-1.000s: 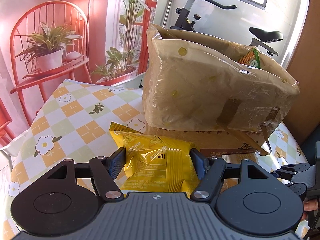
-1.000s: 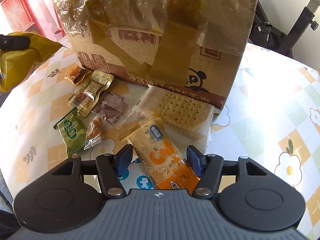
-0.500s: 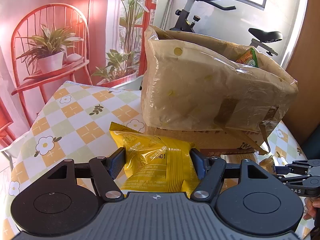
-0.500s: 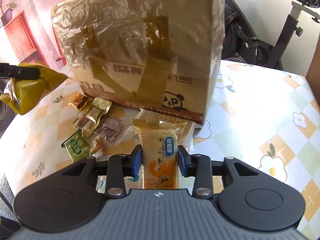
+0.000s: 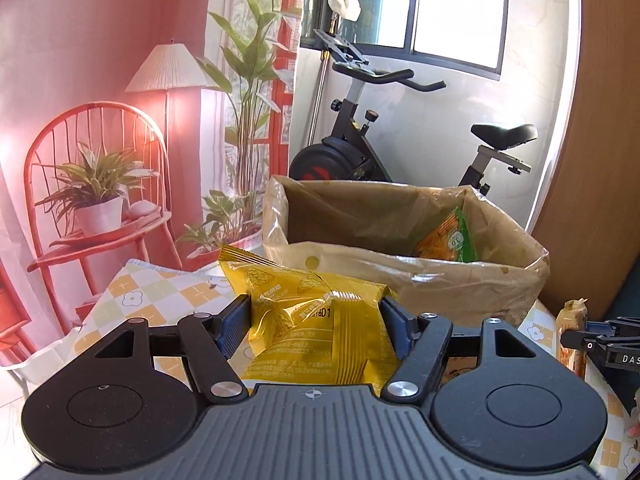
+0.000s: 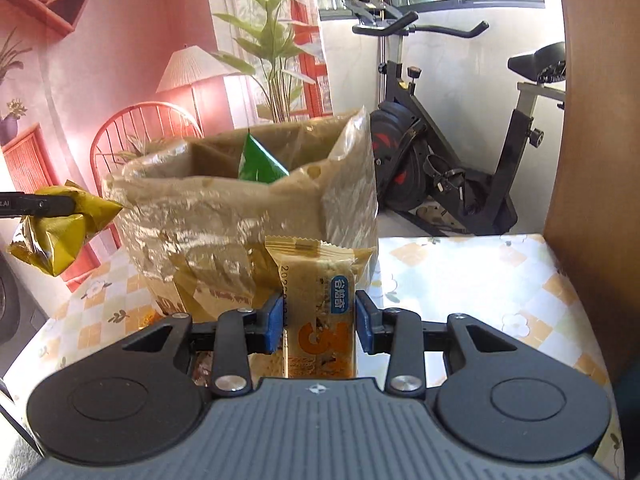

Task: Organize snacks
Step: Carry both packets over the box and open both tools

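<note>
My left gripper (image 5: 316, 320) is shut on a yellow snack bag (image 5: 316, 312) and holds it up near the rim of the open cardboard box (image 5: 400, 280). The box is wrapped in plastic and tape, and an orange and green packet (image 5: 448, 240) leans inside it. My right gripper (image 6: 318, 322) is shut on an orange and cream biscuit packet (image 6: 320, 312), held upright in front of the box (image 6: 224, 224). A green packet (image 6: 258, 164) sticks up inside the box. The yellow bag (image 6: 60, 232) shows at the left of the right wrist view, and the biscuit packet (image 5: 573, 336) at the right of the left wrist view.
The box stands on a table with a checked flower cloth (image 6: 460, 272). A wooden panel (image 6: 592, 160) rises at the right. An exercise bike (image 6: 452, 160) stands behind the table. A red chair with a plant (image 5: 96, 208) is at the left.
Both grippers have risen to the level of the box rim. The right gripper closed on the biscuit packet and lifted it off the table. The loose snacks have left view.
</note>
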